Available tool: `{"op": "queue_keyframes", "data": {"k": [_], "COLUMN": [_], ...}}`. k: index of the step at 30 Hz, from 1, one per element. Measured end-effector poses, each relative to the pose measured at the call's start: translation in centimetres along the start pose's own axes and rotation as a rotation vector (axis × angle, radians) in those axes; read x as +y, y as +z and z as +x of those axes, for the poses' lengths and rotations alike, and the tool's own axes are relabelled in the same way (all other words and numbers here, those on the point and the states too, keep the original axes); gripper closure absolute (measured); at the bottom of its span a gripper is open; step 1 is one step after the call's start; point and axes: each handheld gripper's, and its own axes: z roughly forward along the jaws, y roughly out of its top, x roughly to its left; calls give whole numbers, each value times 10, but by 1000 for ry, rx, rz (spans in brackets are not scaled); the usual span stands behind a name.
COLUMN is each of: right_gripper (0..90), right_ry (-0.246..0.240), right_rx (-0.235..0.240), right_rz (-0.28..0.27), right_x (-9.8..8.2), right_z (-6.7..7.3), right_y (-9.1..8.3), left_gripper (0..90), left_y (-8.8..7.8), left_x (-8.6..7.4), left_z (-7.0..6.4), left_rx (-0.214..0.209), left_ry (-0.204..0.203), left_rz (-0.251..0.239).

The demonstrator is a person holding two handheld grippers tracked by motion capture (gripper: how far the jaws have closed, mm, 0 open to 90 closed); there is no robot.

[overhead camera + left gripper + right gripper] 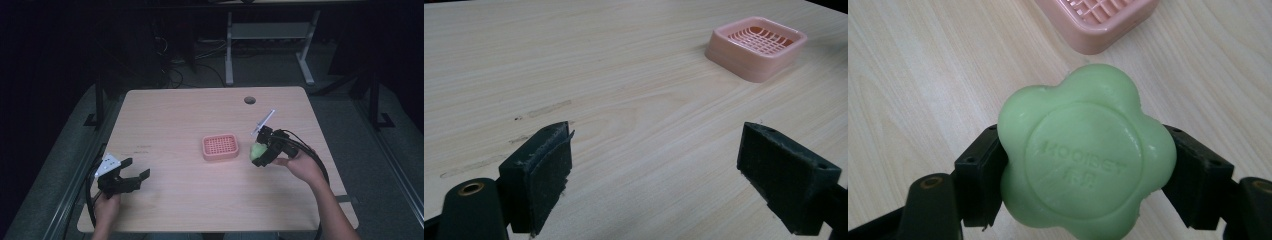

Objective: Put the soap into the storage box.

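Gripping a green flower-shaped soap (1087,155) between my right gripper's (262,152) jaws at the frame's right-centre, my left gripper (135,172) gaped empty at lower left, pink soap dish (220,147) sat mid-table beyond, table (200,107) stretched upward.

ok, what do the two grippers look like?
Both grippers are black with two blocky jaws faced with dark pads. The left gripper carries a grey three-cornered plate; the right gripper has one too. A black cable trails from each. Forearms are bare.

Waxy smooth green soap (1085,155), glossy pink plastic dish (756,46), matt wood-grain table (614,75).
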Motion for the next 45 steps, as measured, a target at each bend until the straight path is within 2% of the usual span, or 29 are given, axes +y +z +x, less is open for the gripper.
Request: {"op": "queue_keyframes", "data": {"k": [22,33,45], "right_gripper": [265,265,265], "right_ry": [-58,-67,-88], "right_rx": [-1,1,14], "right_rz": [32,42,87], "right_x": [51,74,106], "right_z": [-2,-3,-3], "right_y": [4,9,26], "left_gripper": [141,140,140], "left_y": [0,1,1], "left_x": [2,3,4], "left_z": [-1,-1,-2], "left_rx": [-2,-6,-9], "left_ry": [3,9,11], "left_rz": [-7,-11,-13]}}
